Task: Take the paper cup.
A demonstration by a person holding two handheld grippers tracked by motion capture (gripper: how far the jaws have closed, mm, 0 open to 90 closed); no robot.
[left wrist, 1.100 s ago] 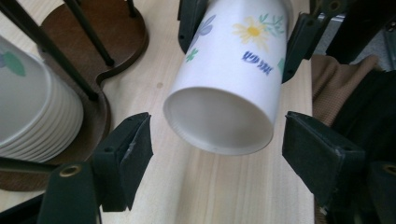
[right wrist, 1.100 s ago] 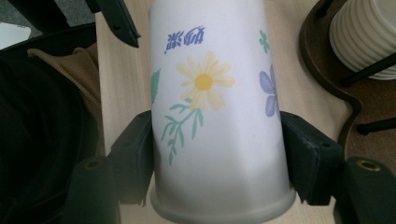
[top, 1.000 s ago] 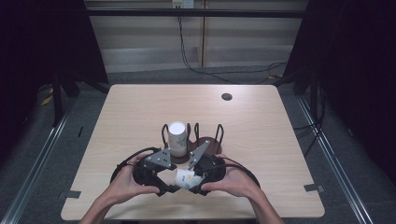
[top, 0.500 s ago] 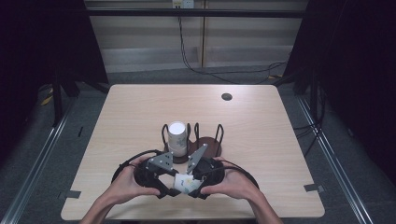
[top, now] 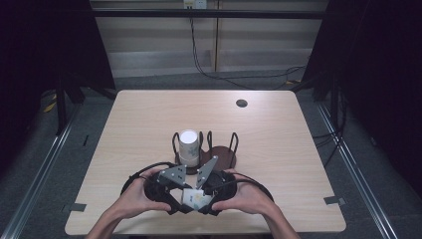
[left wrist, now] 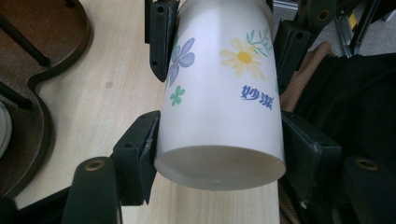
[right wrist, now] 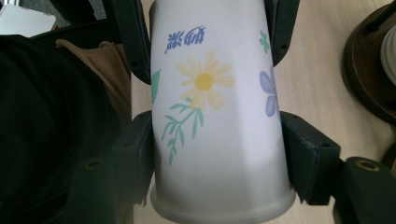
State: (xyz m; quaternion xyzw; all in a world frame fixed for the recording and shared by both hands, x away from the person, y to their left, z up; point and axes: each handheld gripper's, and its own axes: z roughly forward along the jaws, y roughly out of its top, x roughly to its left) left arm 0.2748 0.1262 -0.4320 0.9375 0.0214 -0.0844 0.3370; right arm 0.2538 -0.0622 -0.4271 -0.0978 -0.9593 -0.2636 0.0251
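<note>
While both grippers pinch the white flower-printed paper cup (top: 195, 198) at lower centre of the high view — left gripper (left wrist: 217, 144) closed on its base end, having just been closing, right gripper (right wrist: 217, 154) clamped near its rim — squeeze lightly; the thin wall likely buckles. Hand over one side before lifting toward the dark wooden cup rack (top: 221, 158).

The white paper cup (left wrist: 219, 107) carries a printed pattern: 1 yellow daisy with green sprigs, 1 lilac-blue flower, 1 small green clover and blue characters. The black jaws of the left gripper (left wrist: 219, 154) and the right gripper (right wrist: 219, 154) contrast with the pale wooden table (top: 139, 124). The dark brown round wooden holder with black wire loops (top: 221, 155) holds a second white cup (top: 189, 147).
</note>
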